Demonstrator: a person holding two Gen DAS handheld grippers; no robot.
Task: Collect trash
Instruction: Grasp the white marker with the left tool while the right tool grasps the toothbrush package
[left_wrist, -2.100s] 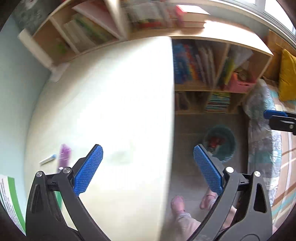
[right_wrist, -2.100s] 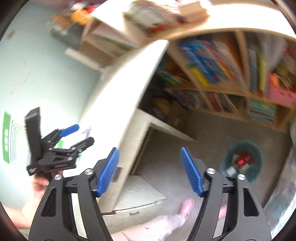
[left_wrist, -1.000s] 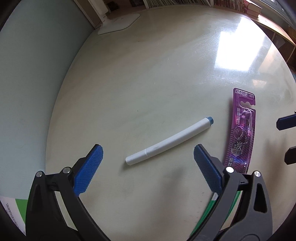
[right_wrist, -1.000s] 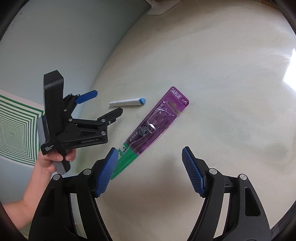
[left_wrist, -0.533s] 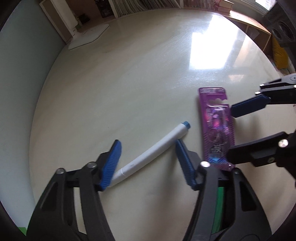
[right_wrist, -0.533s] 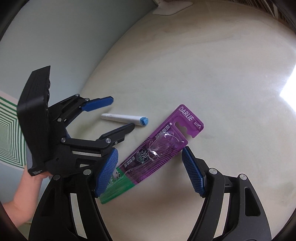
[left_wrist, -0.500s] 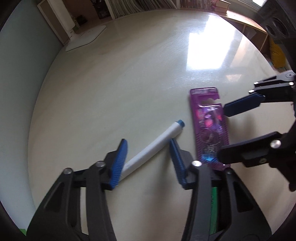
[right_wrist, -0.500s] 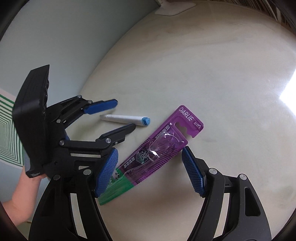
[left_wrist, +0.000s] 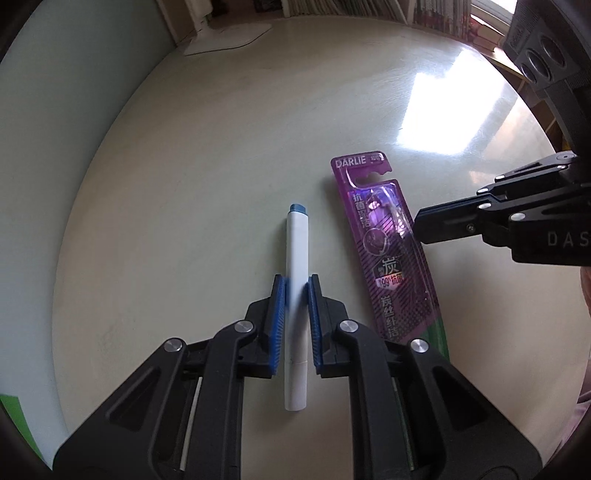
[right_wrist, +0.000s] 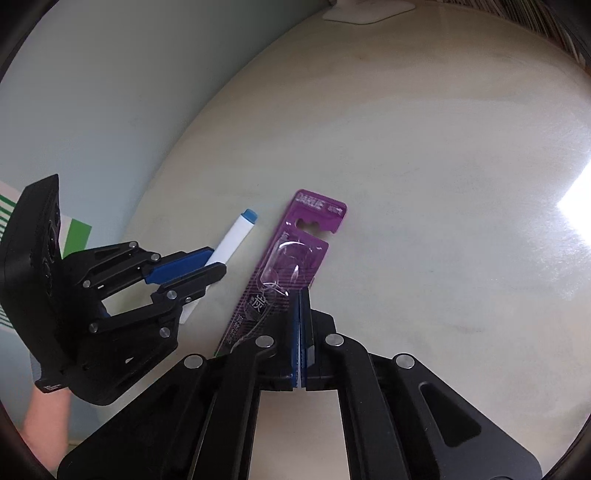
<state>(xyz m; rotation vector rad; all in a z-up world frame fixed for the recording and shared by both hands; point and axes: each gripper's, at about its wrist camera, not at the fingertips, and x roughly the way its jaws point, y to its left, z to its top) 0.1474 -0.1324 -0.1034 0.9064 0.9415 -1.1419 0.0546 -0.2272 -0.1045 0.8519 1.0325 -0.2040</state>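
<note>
Fingers first: the left gripper (left_wrist: 296, 291) is clamped on the white marker (left_wrist: 297, 258), blue pads pressing both sides of the barrel about midway along it. The marker lies flat on the round table (left_wrist: 184, 147), blue cap pointing away from the camera.

Over on the other side, the right gripper (right_wrist: 301, 295) has its pads pinched together on the long edge of the purple toothbrush package (right_wrist: 288, 258). Looks like it's got the card edge, though how deep the bite goes I can't really tell. The package sits just right of the marker, roughly parallel to it and not touching, also flat on the table.

Farther out from the marker it's bare tabletop with a bright window glare, then a white flat base (left_wrist: 229, 37) at the far rim, and books beyond that.

So I'd say we're at the grab stage, both bits of trash pinched but not lifted. Next move should be lifting both straight up and carrying them to a bin, which isn't in view. That thin package might slip or flop, so keep the squeeze firm.
</note>
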